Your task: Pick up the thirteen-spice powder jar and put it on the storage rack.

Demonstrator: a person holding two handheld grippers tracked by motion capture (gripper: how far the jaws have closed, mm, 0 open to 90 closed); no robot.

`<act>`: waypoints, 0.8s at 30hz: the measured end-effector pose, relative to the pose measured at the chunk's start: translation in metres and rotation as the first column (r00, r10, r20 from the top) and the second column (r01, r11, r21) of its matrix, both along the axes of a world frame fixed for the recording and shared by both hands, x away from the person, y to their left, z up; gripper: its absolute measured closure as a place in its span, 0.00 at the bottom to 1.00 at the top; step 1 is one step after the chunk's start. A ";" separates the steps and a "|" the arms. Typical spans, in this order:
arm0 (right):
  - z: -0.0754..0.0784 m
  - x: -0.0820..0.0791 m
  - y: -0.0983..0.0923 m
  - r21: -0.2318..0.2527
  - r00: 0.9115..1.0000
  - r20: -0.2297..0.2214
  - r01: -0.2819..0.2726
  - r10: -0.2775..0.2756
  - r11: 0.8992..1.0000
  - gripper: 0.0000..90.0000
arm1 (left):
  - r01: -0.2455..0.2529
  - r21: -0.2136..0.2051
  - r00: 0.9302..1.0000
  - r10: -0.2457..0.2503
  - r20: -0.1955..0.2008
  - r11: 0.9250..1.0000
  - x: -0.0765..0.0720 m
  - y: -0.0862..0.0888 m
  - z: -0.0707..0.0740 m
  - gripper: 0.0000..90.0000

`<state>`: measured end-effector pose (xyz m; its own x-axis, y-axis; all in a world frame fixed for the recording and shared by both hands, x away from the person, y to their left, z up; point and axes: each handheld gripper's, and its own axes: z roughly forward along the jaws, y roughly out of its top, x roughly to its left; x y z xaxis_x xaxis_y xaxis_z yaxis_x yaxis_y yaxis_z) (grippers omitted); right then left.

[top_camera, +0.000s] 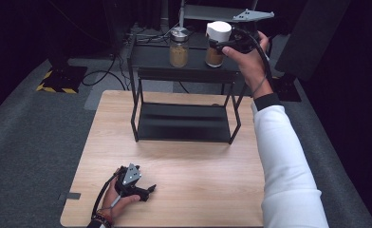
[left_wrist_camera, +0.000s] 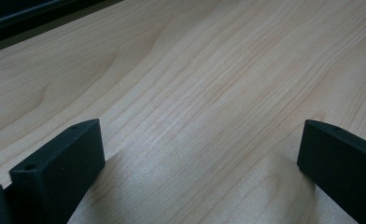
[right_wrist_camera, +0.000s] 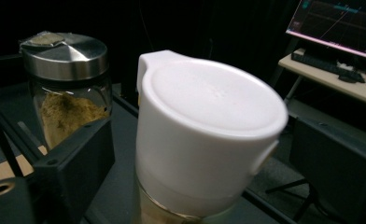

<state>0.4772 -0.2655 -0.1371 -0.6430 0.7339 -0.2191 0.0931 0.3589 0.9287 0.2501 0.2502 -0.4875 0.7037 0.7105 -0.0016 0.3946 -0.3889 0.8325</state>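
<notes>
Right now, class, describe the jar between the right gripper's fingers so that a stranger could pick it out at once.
Find the black metal rack at the far end of the wooden table; two glass jars stand on its top shelf. Take the right-hand jar, between the right gripper's open fingers. Its tall white plastic cap sets it apart from its neighbour, which has a flat silver metal lid.

Light wood table [top_camera: 184, 190] bearing black two-tier rack [top_camera: 184, 121], two jars [top_camera: 179, 47] on top shelf

Left gripper [top_camera: 148, 189]: we rest it low near the tabletop's [top_camera: 198, 190] front-left corner, jaws wide apart.
Right gripper [top_camera: 216, 43]: we reach it forward, white sleeve extended past the far edge, jaws parted.
</notes>
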 end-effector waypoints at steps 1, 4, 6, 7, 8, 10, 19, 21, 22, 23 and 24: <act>-0.001 -0.004 -0.005 0.011 1.000 0.018 -0.004 0.004 1.000 0.06 | 0.000 0.000 1.000 0.000 0.000 1.000 0.000 0.000 0.000 0.00; 0.000 -0.011 -0.011 0.022 0.999 0.044 0.000 -0.001 1.000 0.05 | -0.001 0.000 1.000 0.001 0.000 1.000 0.000 0.000 0.000 0.00; -0.001 -0.017 -0.016 0.037 0.998 0.056 -0.003 0.000 0.999 0.04 | -0.001 0.000 1.000 0.001 0.000 1.000 0.000 0.000 0.000 0.00; -0.001 -0.017 -0.016 0.037 0.998 0.056 -0.003 0.000 0.999 0.04 | -0.002 0.000 1.000 0.002 0.000 1.000 0.000 0.000 0.000 0.00; -0.002 -0.021 -0.019 0.038 0.998 0.068 -0.002 0.000 0.999 0.04 | -0.002 0.000 1.000 0.002 0.000 1.000 0.000 0.000 0.000 0.00; -0.005 -0.028 -0.026 0.040 0.997 0.076 -0.010 0.007 0.999 0.03 | -0.002 -0.001 1.000 0.002 0.000 1.000 0.000 0.000 0.000 0.00; -0.033 -0.071 -0.062 0.074 0.995 0.101 -0.020 0.012 0.997 0.03 | -0.004 -0.001 1.000 0.004 -0.001 1.000 0.000 0.000 0.000 0.00; -0.040 -0.081 -0.068 0.075 0.995 0.102 -0.015 0.007 0.997 0.03 | -0.004 -0.001 1.000 0.004 -0.001 1.000 0.000 0.000 0.000 0.00; -0.044 -0.086 -0.071 0.075 0.994 0.107 -0.018 0.010 0.997 0.03 | -0.004 -0.001 1.000 0.004 0.000 1.000 0.000 0.000 0.000 0.00; -0.049 -0.090 -0.074 0.085 0.994 0.112 -0.023 0.013 0.996 0.03 | -0.004 -0.001 1.000 0.004 0.000 1.000 0.000 0.000 0.000 0.00; -0.053 -0.095 -0.077 0.092 0.994 0.111 -0.023 0.013 0.996 0.03 | -0.004 -0.001 1.000 0.004 0.000 1.000 0.000 0.000 0.000 0.00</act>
